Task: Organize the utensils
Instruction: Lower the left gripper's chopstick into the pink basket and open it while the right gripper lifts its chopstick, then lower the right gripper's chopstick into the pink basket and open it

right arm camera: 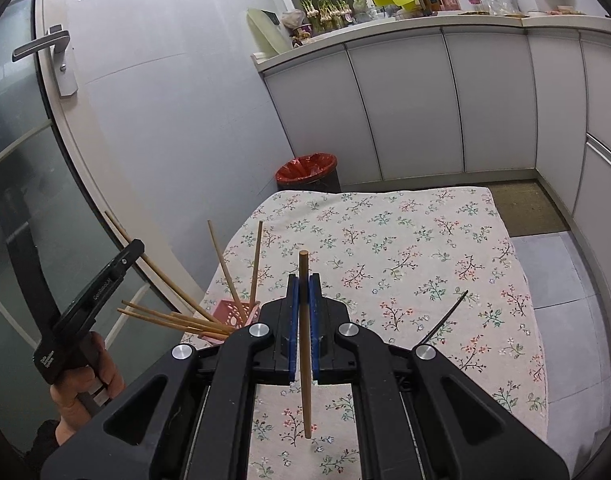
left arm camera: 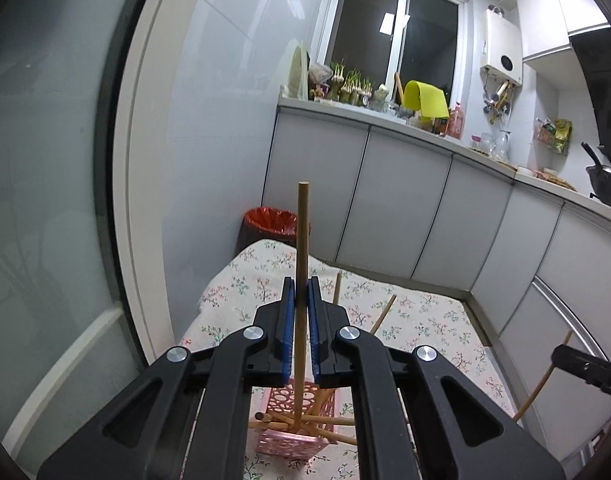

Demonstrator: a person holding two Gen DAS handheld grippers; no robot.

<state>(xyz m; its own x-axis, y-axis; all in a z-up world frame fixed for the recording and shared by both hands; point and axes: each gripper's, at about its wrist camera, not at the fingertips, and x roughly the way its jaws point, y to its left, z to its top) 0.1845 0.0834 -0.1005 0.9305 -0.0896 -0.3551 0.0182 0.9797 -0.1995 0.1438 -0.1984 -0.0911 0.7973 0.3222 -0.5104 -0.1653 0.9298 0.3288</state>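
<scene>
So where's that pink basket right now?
The pink basket sits on the floral cloth near its left edge, directly under the left gripper, with chopsticks sticking out.

Floral tablecloth [right arm camera: 405, 240] covers the table in front of me. Beyond its far edge I see a dark bin with a red liner [right arm camera: 306, 171]. Grey cabinet doors [right arm camera: 405, 108] run along the wall under a white counter [left arm camera: 385, 118]. On the counter: sprouting garlic [left arm camera: 351, 82], a yellow sheet [left arm camera: 425, 98], a pink bottle [left arm camera: 455, 120], some glass jars [left arm camera: 491, 144]. Dark window [left arm camera: 393, 28] behind them, white water heater [left arm camera: 501, 50] to its right. Black wok [left arm camera: 605, 184] at far right. Frosted glass door on my left with a metal handle [right arm camera: 41, 46]. Brown mat [right arm camera: 525, 208] on the floor.
</scene>
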